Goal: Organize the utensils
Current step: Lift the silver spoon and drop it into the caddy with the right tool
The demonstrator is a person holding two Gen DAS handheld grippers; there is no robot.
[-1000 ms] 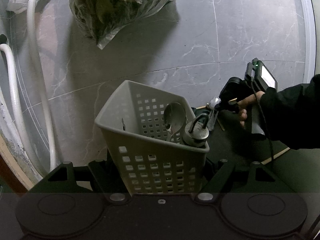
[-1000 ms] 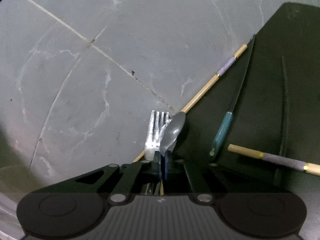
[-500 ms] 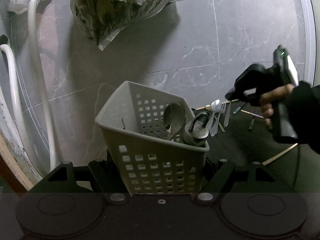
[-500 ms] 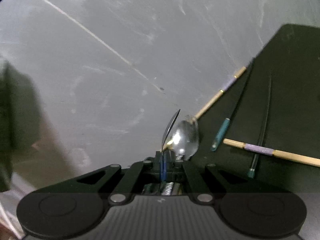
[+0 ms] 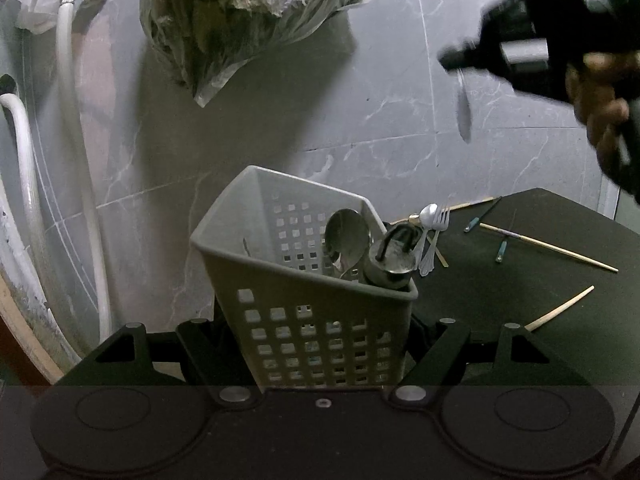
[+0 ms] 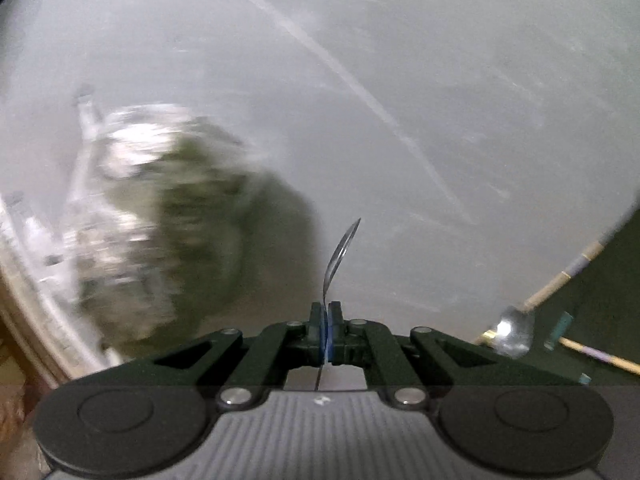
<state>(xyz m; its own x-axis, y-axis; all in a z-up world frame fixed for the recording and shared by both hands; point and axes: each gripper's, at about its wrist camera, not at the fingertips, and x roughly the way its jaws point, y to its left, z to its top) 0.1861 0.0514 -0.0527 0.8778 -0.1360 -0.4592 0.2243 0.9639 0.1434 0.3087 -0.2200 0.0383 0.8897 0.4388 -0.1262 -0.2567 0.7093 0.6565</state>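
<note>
My left gripper (image 5: 316, 344) is shut on a grey perforated utensil basket (image 5: 304, 280), tilted toward me, with a large spoon (image 5: 346, 238) and a round metal utensil (image 5: 394, 260) inside. My right gripper (image 6: 328, 316) is shut on a metal spoon (image 6: 340, 252), seen edge-on, bowl pointing away. In the left wrist view the right gripper (image 5: 460, 64) is high at the upper right, the spoon (image 5: 463, 108) hanging bowl down. A spoon (image 5: 427, 216) and a fork (image 5: 436, 232) lie on the dark mat (image 5: 520, 280) behind the basket.
Chopsticks (image 5: 548, 242) and teal-handled utensils (image 5: 501, 248) lie scattered on the mat. A plastic bag of dark greens (image 5: 240, 20) lies on the grey marbled floor, far left of centre. White hoses (image 5: 72, 160) run along the left edge.
My right gripper has risen from the mat with the spoon, up and away from the fork and second spoon. The left gripper and basket have stayed still.
</note>
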